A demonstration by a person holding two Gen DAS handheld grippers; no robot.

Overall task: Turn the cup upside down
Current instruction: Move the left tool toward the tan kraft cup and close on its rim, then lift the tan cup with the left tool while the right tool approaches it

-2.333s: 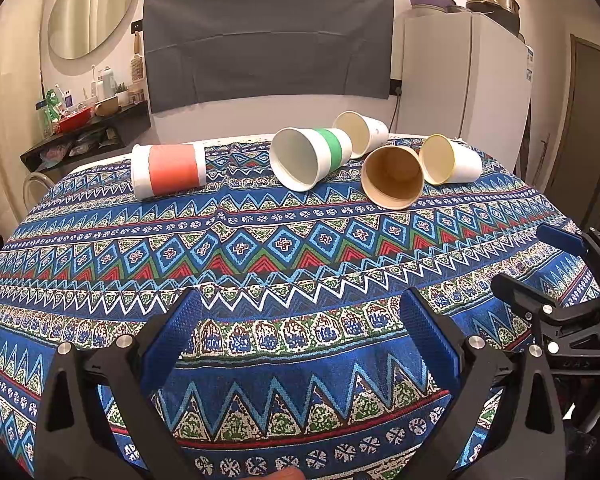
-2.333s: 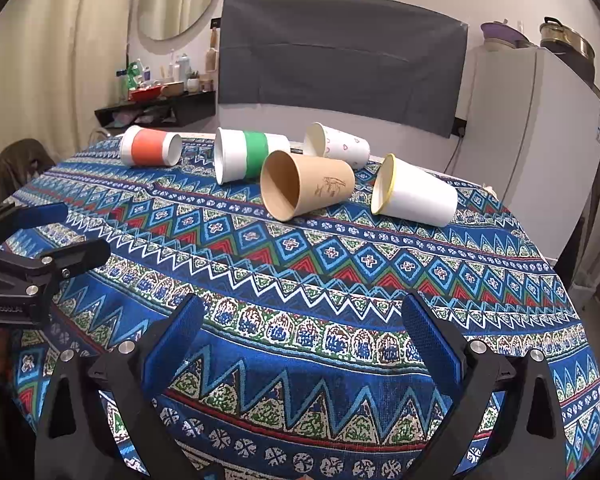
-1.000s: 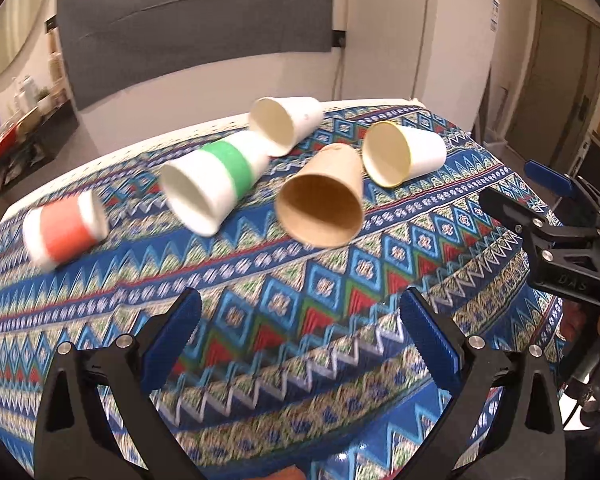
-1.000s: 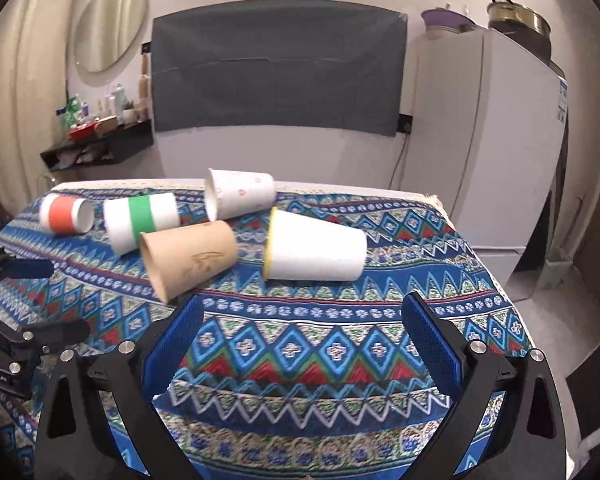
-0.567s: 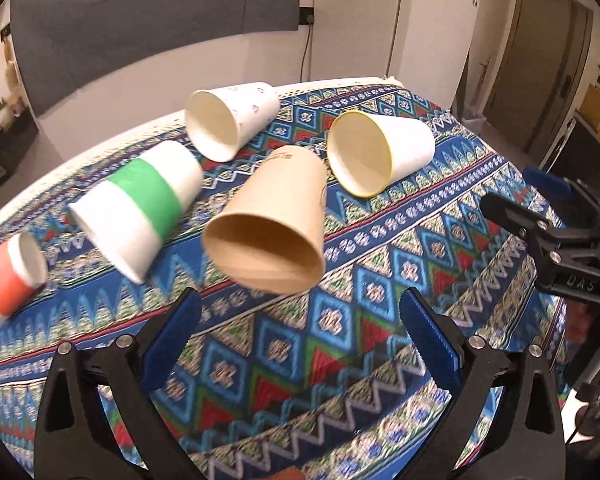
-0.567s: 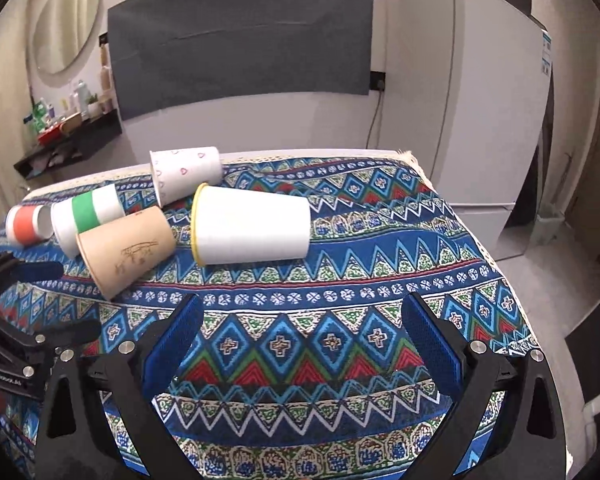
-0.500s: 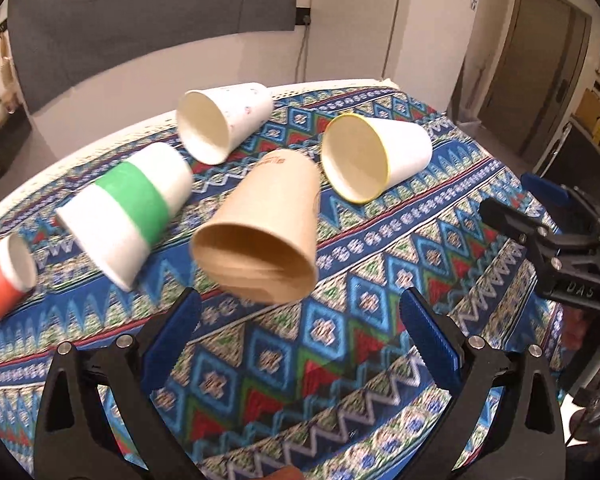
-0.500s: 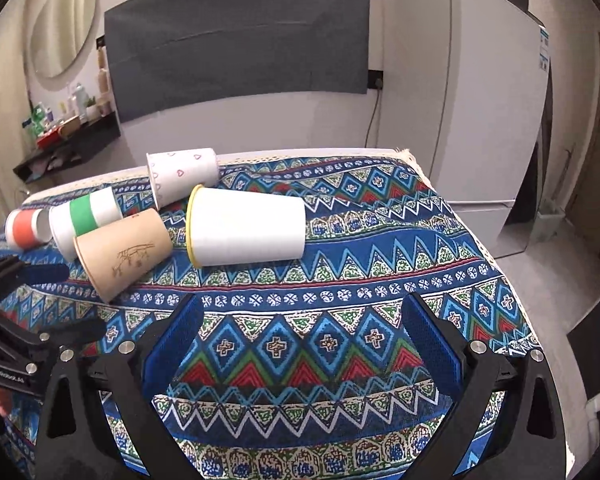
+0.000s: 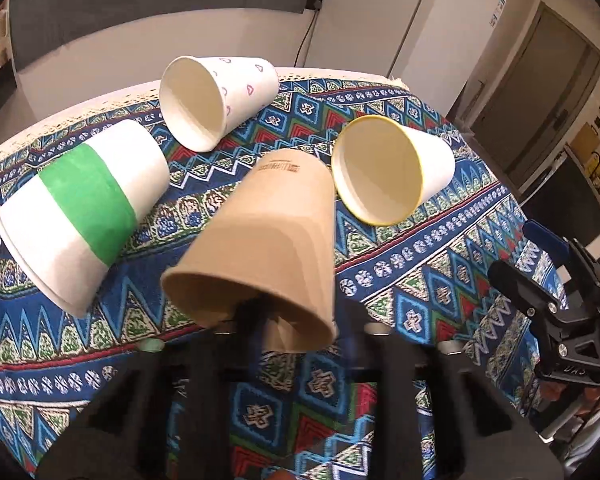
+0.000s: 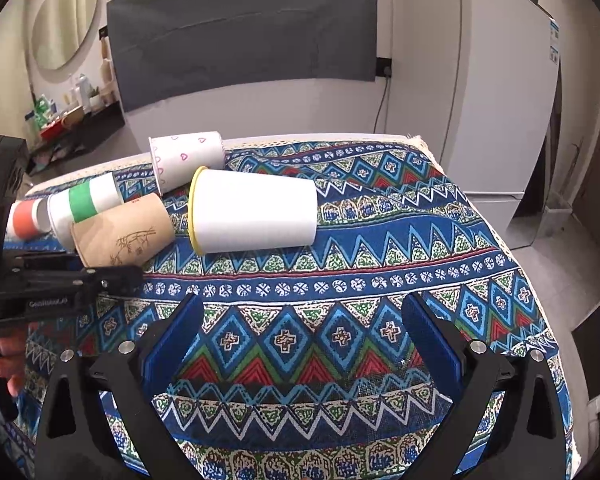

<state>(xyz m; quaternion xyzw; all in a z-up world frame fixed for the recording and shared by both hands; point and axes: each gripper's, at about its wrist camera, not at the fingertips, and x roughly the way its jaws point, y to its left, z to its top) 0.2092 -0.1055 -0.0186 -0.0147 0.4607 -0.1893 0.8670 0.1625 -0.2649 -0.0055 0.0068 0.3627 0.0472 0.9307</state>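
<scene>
Brown kraft paper makes up the cup [image 9: 268,236] nearest the left tongs [image 9: 300,332]: it lies on its side on the desk [image 9: 440,288], under a blue patterned cloth [image 10: 340,264], with its open mouth turned toward the left wrist camera. The left tongs are blurred in their own view; one dark finger [image 9: 252,312] appears to reach just inside the mouth of the brown cup and the other sits outside the rim to the right, but whether they pinch the wall I cannot tell. From the right wrist view the left tongs [image 10: 120,276] lie right at the brown cup's [image 10: 124,236] mouth. The right tongs [image 10: 300,344] stand wide apart above bare cloth, holding and touching nothing. Just beside the brown cup on its right lies a white cup with a yellow rim [image 9: 392,172], also on its side; to the left is a white cup with a green band [image 9: 80,208], and behind them a white cup with small hearts [image 9: 216,96]. A cup with an orange band [image 10: 26,218] lies farthest left. A white refrigerator [image 10: 480,92] stands past the desk.
</scene>
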